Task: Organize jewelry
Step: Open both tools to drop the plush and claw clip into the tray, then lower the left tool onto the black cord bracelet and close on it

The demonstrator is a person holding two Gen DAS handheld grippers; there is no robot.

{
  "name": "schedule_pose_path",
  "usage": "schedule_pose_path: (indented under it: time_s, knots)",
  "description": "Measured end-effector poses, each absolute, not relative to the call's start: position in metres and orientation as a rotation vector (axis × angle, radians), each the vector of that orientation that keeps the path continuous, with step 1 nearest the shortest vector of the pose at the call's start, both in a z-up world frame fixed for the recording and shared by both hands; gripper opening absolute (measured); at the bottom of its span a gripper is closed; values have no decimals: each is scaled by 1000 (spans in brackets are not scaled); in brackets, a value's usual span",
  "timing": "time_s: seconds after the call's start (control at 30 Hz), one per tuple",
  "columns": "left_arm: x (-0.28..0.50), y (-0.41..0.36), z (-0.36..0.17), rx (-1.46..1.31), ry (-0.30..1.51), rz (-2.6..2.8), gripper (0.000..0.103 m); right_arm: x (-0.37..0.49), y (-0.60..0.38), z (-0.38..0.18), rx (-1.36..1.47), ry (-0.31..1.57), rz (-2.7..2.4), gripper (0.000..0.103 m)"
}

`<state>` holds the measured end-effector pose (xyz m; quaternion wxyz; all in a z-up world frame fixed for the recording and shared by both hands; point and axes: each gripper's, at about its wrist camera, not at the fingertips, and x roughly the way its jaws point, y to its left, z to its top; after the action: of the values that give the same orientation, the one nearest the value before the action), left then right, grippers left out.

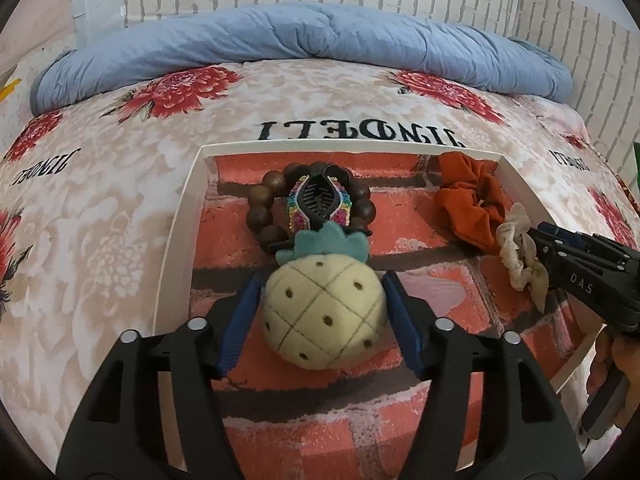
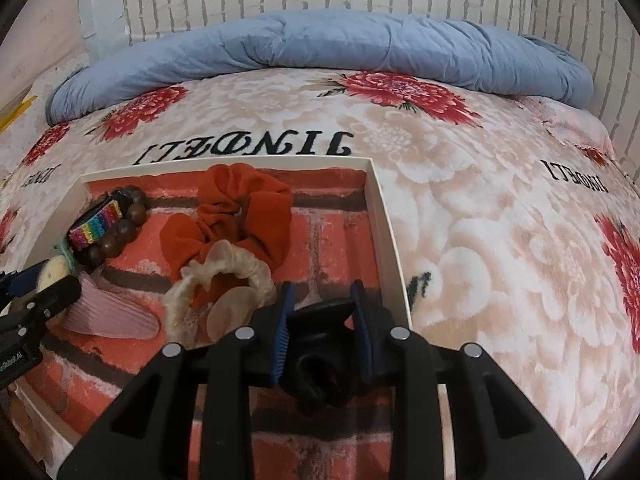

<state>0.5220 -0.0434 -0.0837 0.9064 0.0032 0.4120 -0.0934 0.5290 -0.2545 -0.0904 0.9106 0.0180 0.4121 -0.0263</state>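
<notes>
Pineapple [image 1: 324, 312] lies between the left gripper's [image 1: 320, 312] released jaws, mid-tray [image 1: 176, 240]; right gripper [image 2: 323, 320] grasps a black clip [image 2: 316, 344] beside the tray's right wall.

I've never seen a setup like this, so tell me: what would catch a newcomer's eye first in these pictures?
Probably the felt pineapple, lying between the open blue fingers of the left gripper in a white tray lined with a red brick print. Next, the orange scrunchie further back, and the black hair claw between the right gripper's fingers.

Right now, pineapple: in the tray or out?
In. The pineapple lies on the tray's brick-print floor, between the left gripper's pads.
</notes>
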Motion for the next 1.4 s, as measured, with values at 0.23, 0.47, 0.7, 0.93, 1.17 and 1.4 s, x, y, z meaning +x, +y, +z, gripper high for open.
schedule_pose_path:
  time_s: [0.23,0.47,0.7,0.93,1.17,1.4]
  knots:
    - [499,-35,-59,-13,819,-186,88,505,-258,-70,22,833,-26,62]
    - [458,-17,-26,20,788,-165,98,461,-272,-39,45,811,-20,73]
    - [411,15,-15,22,788,-137,98,415,-284,-21,65,804,-52,75]
    - [368,49,-20,37,810,-101,98,374,-281,-21,79,797,-63,75]
    - [333,81,-31,42,827,-63,98,346,-262,-34,34,809,-53,75]
    - [312,103,-46,30,851,-25,98,324,-247,-49,-22,807,-66,75]
